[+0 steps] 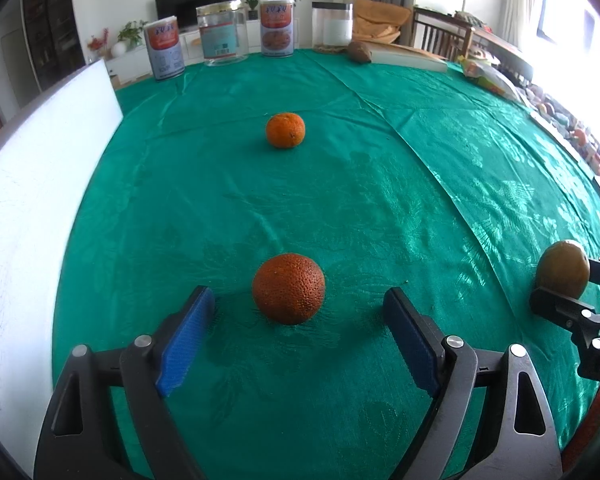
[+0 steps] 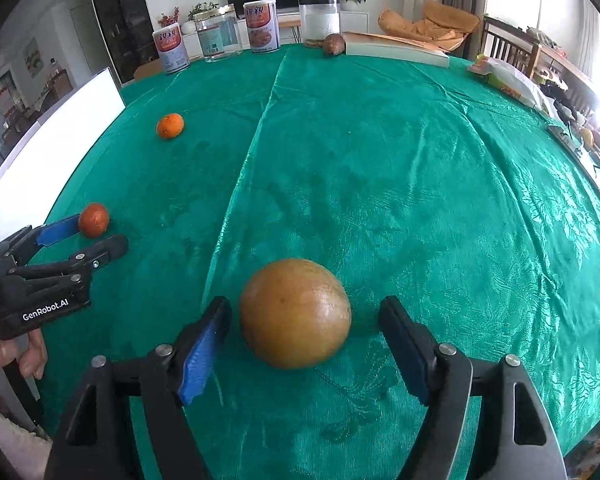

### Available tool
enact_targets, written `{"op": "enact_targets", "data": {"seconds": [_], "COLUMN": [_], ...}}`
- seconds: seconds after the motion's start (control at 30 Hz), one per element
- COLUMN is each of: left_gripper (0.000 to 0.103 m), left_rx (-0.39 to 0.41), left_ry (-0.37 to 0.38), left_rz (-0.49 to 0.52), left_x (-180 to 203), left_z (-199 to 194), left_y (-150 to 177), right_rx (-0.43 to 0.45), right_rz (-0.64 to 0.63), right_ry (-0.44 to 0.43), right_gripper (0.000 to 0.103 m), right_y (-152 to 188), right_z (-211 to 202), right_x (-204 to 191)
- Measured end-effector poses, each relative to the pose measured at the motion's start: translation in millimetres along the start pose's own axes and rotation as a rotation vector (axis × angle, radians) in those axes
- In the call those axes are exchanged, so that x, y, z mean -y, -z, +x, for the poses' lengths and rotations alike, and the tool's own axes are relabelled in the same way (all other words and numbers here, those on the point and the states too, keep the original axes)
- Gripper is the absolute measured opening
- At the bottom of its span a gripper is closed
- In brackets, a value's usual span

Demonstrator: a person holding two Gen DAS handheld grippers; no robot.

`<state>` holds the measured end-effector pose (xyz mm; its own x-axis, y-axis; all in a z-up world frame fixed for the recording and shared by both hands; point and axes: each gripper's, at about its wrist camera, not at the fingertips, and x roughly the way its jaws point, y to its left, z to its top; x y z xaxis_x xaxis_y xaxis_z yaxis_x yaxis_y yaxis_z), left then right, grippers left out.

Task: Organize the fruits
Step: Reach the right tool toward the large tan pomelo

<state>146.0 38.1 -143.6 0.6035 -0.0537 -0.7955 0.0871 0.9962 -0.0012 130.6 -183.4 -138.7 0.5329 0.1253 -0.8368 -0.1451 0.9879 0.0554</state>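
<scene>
A dark orange (image 1: pixel 288 294) lies on the green tablecloth (image 1: pixel 380 200), just ahead of my left gripper (image 1: pixel 300 294). That gripper is open, its blue pads standing well clear on either side. A smaller, brighter orange (image 1: pixel 285 130) sits farther back. My right gripper (image 2: pixel 304 304) is open around a round yellow-brown fruit (image 2: pixel 294 312), with a narrow gap at the left pad and a wider one at the right. The left wrist view shows that fruit (image 1: pixel 562 274) between the right gripper's fingers (image 1: pixel 548 302). A brown fruit (image 2: pixel 334 45) rests at the table's far edge.
Two printed cans (image 1: pixel 166 48) (image 1: pixel 277 28), a glass jar (image 1: pixel 222 34) and a clear container (image 1: pixel 333 26) line the far edge beside a book (image 1: pixel 408 56). A white board (image 1: pixel 40 160) stands along the left. Bags and clutter (image 2: pixel 512 80) crowd the right side.
</scene>
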Motion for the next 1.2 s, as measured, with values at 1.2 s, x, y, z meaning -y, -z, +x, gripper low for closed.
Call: {"op": "enact_targets", "data": {"seconds": [1.2], "left_gripper": [0.101], "left_rx": [-0.018], "left_ry": [-0.030], "left_rz": [-0.014], "left_x": [-3.0], "left_z": [3.2], "left_y": [-0.4], "right_rx": [-0.026], "right_rz": [-0.037], "right_ry": [0.064], "right_gripper": [0.103], "right_y": [-0.2], "right_z": [12.3], "right_x": [-8.9]}}
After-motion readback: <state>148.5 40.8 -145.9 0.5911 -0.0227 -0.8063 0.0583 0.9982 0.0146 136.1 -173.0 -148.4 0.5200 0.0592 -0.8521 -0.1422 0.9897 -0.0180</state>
